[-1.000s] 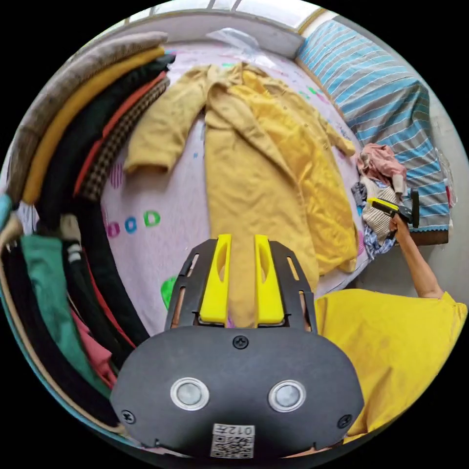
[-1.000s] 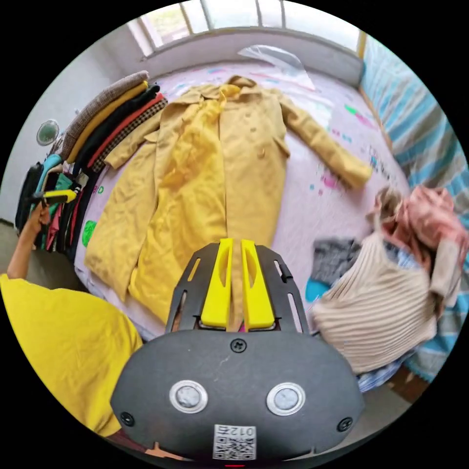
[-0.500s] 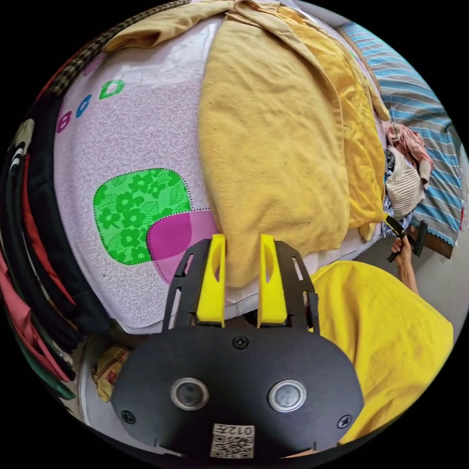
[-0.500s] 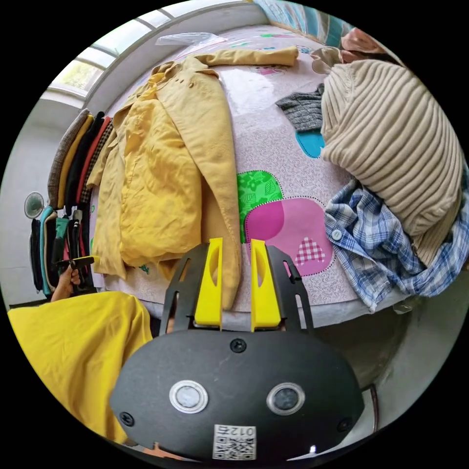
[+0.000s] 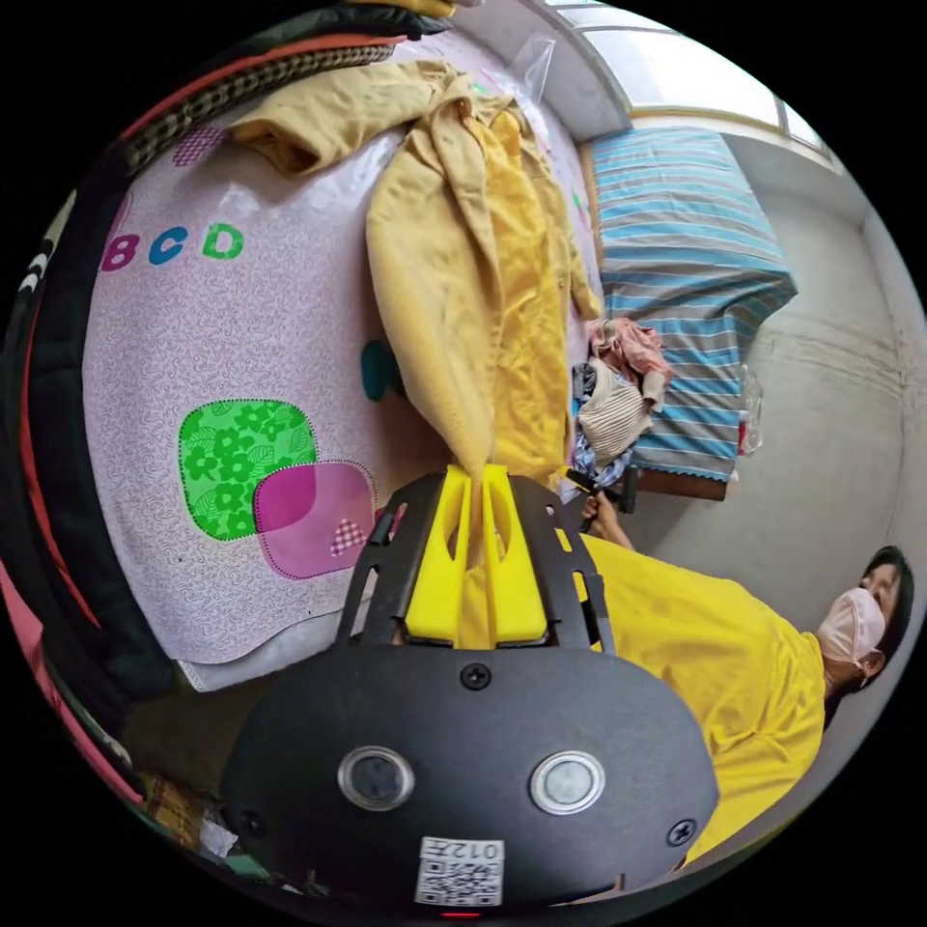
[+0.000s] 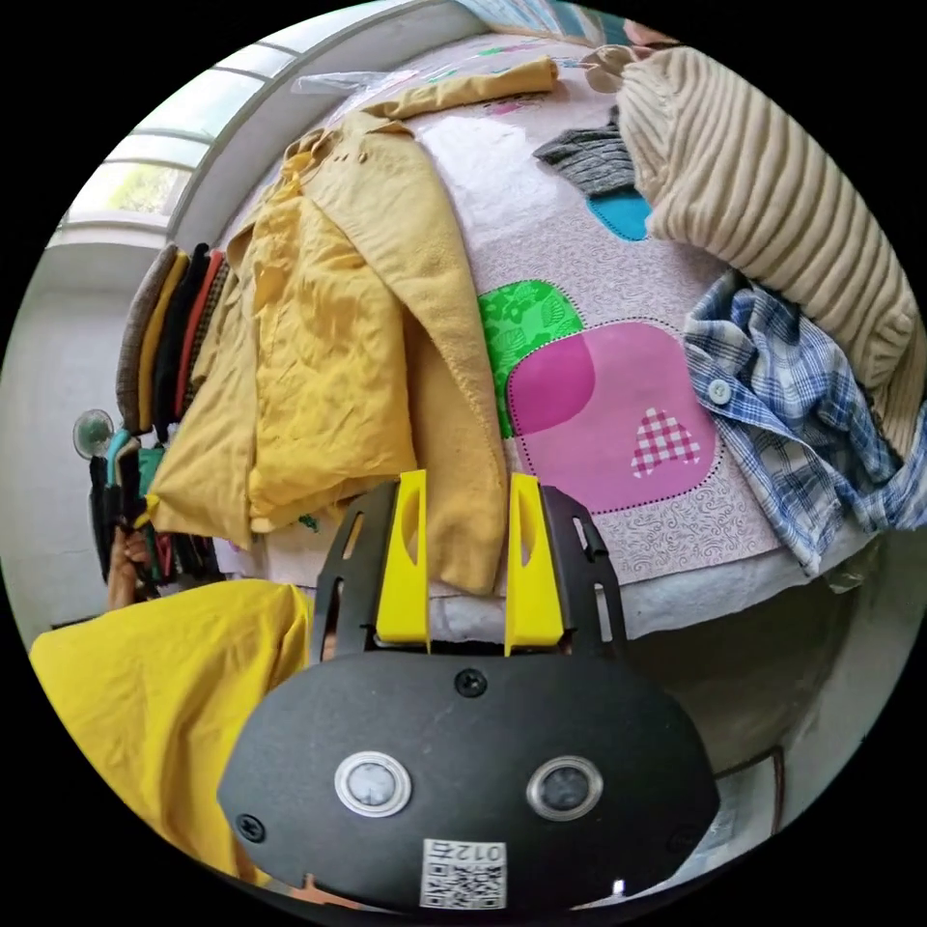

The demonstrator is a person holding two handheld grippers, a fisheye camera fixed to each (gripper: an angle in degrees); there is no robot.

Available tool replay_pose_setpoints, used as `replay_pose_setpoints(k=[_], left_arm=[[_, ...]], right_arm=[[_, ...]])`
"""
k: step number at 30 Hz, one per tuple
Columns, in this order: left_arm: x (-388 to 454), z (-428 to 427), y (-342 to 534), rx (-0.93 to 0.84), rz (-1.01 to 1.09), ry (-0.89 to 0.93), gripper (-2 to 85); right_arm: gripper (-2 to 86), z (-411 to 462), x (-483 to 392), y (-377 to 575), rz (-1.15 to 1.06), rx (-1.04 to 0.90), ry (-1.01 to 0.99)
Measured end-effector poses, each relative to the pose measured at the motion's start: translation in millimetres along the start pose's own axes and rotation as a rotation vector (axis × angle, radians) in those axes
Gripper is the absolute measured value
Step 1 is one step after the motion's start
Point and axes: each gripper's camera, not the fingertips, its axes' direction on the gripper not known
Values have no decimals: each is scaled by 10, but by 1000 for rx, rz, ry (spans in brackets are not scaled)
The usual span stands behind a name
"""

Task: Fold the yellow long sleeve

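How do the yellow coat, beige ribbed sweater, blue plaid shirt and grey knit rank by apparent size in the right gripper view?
1. yellow coat
2. beige ribbed sweater
3. blue plaid shirt, though nearness enlarges it
4. grey knit

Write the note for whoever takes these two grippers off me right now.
Left gripper: jaws shut on the hem corner of the yellow coat, lifting that corner off the bed.
Right gripper: jaws open, one on either side of the other hem corner, which lies at the bed edge; not gripped yet.
Coat: spread lengthwise on the bed, front open, both sleeves out to the sides, collar at the far end by the window.
Nearby: a heap of other clothes beside the right gripper.
Done: one corner taken.
Left: close the right jaws on their corner, then probably carry the hem toward the collar and tuck in the sleeves.
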Motion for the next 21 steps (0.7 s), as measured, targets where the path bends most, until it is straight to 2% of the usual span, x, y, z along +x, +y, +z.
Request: replay_pose_setpoints(k=[2,5,11,13,17,21], left_arm=[[57,-118,-14,1,25,-8,15],[139,-341,-16,-12,45,-45,14],[-114,-881,347,44,-90,43,10],[-345,-876,594,39,-169,76,9],[-833,-613,993,-1,-331,59,7],[-1144,-283,1303,-18,-437,48,6]], right_arm=[[51,47,-179,-24,-42,-7,153],[31,-43,-290,-151,-153,-66,178],[19,-1574,42,-470,-222,-25,402],[17,-2091,114,-551,-222,-79,472],[16,-2313,103,-555,-242,-136,622],[16,-2034,25,-527,-274,-238,688]])
